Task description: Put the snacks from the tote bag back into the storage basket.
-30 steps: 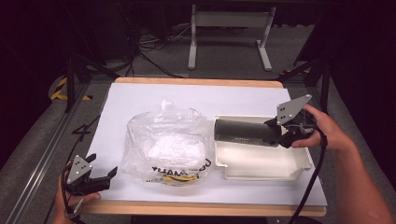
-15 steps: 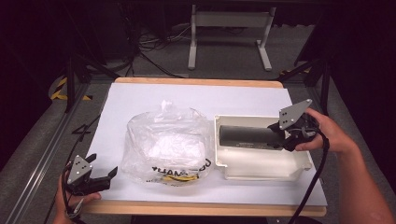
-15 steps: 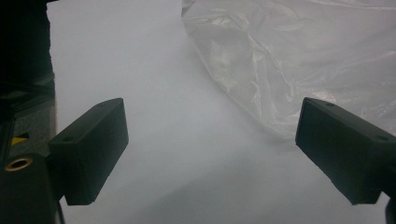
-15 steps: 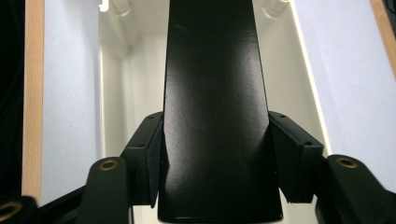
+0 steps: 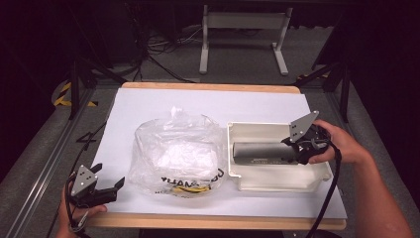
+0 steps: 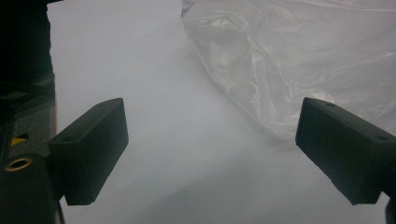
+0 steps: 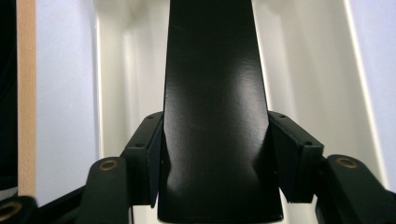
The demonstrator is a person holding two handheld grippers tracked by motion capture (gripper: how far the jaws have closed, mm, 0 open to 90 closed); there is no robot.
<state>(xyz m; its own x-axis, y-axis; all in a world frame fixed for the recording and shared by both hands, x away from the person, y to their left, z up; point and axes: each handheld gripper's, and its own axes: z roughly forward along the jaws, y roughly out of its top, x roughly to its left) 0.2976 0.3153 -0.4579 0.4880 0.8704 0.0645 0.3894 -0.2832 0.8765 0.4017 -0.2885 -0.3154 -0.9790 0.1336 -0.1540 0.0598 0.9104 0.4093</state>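
Your right gripper (image 5: 300, 151) pinches one end of the dark grey matte cylinder (image 5: 265, 152), which lies lengthwise inside the cream rectangular plastic tray (image 5: 277, 181) on the white table (image 5: 163, 101). Your left gripper (image 5: 115, 187) rests spread wide at the near left corner, just beside the crumpled clear plastic bag (image 5: 176, 151)
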